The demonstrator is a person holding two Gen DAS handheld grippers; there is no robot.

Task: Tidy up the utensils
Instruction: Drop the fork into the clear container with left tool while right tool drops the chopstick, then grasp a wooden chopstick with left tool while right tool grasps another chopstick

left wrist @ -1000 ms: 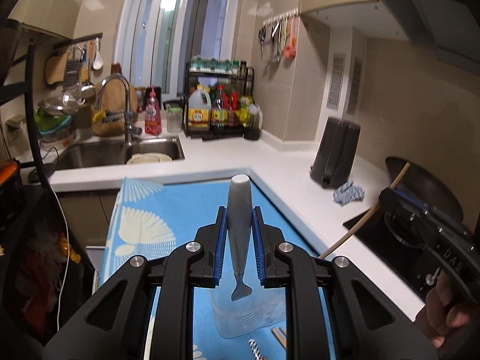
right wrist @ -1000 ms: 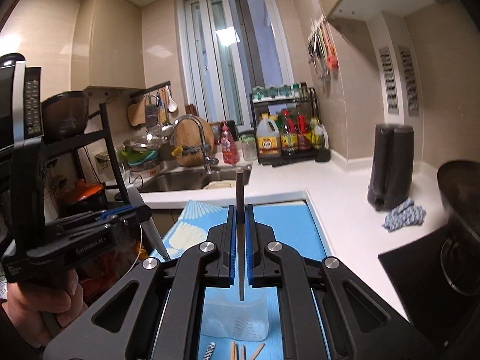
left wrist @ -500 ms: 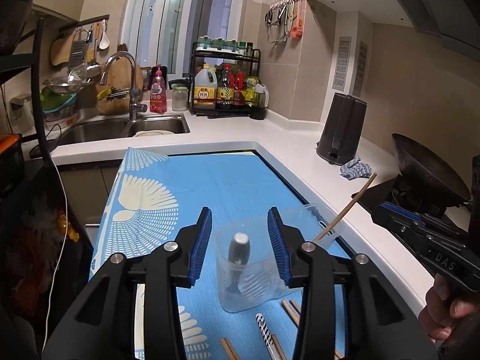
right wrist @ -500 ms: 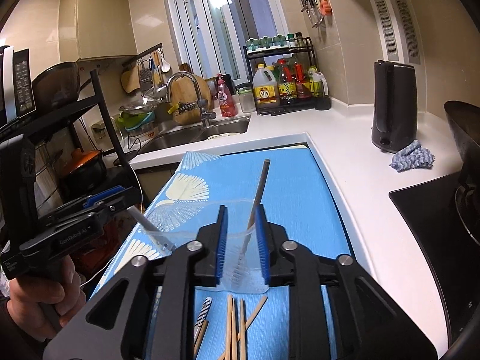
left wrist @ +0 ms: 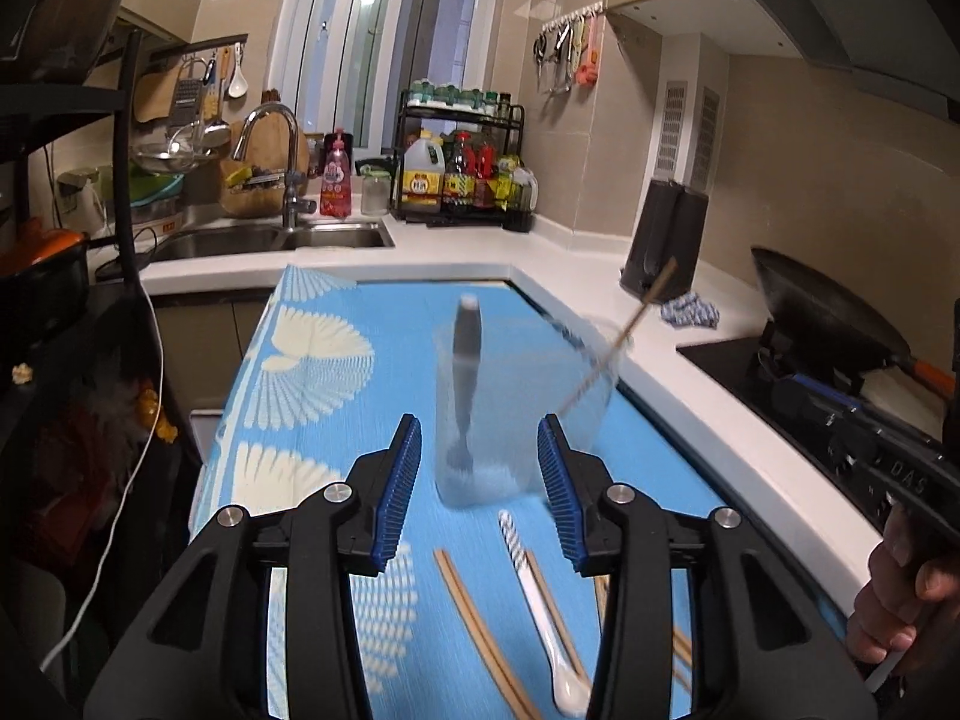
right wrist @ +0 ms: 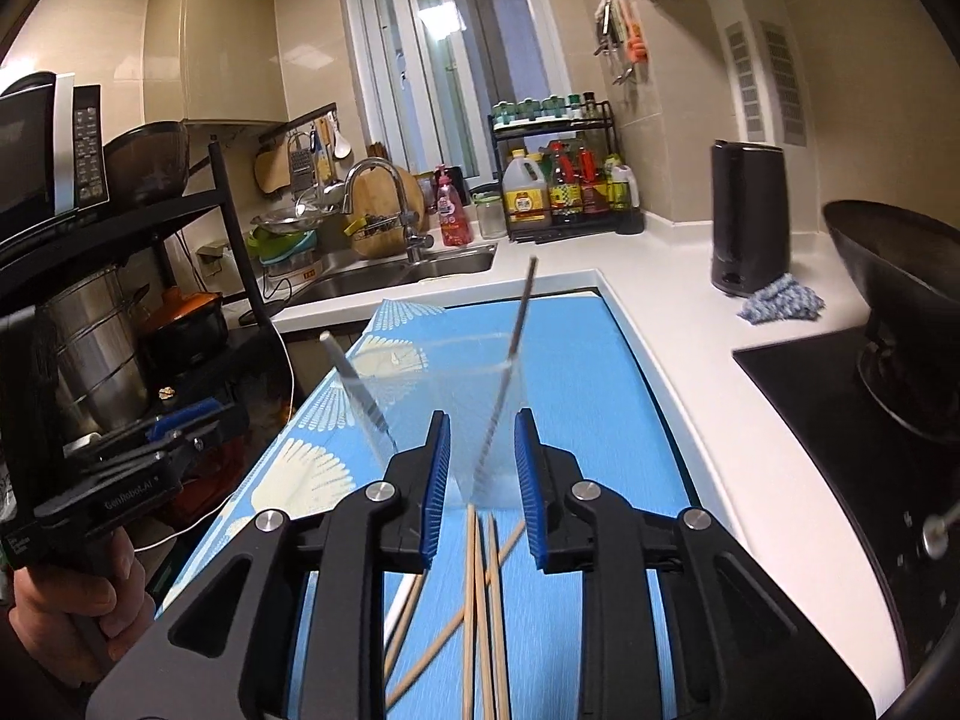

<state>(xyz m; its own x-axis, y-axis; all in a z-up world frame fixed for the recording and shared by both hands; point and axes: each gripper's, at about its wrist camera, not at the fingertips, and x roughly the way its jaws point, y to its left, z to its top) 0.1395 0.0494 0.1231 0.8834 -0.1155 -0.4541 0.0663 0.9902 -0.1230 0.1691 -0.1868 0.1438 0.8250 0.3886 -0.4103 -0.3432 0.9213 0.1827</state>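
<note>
Nearest in the left wrist view, the left gripper (left wrist: 479, 483) has its blue-padded jaws parted with nothing between them, the pads clear of everything. Below and beyond its fingers, on the blue patterned mat (left wrist: 312, 360), lie a white spoon with a striped handle (left wrist: 536, 576) and several wooden chopsticks (left wrist: 480, 630), spread side by side and partly hidden by the gripper frame. Just past the pads stands a clear plastic cup (left wrist: 522, 414), upright on the mat; inside it a grey-handled utensil (left wrist: 467, 384) stands nearly vertical with its working end at the bottom, probably a small fork, though motion blur makes that uncertain. A single chopstick (left wrist: 624, 336) leans out of the cup toward the right rim. In the right wrist view, the right gripper (right wrist: 478, 474) shows a narrower gap between its pads, also empty, with loose chopsticks on the mat running under it and the cup directly ahead, its wall seen through the gap but not pressed. At the lower right edge of the left view a hand (left wrist: 900, 606) grips the handle of the right gripper; at the lower left of the right view the other hand (right wrist: 66, 618) grips the left one. Farther off, the white counter (left wrist: 576, 276) wraps around the mat, with a wok (left wrist: 822, 318) on the stove at right, a dark kettle (left wrist: 663, 237) and a blue cloth (left wrist: 690, 311) near it, a condiment rack (left wrist: 462, 168) by the window, and the sink (left wrist: 270, 237) with its faucet at far left.
</note>
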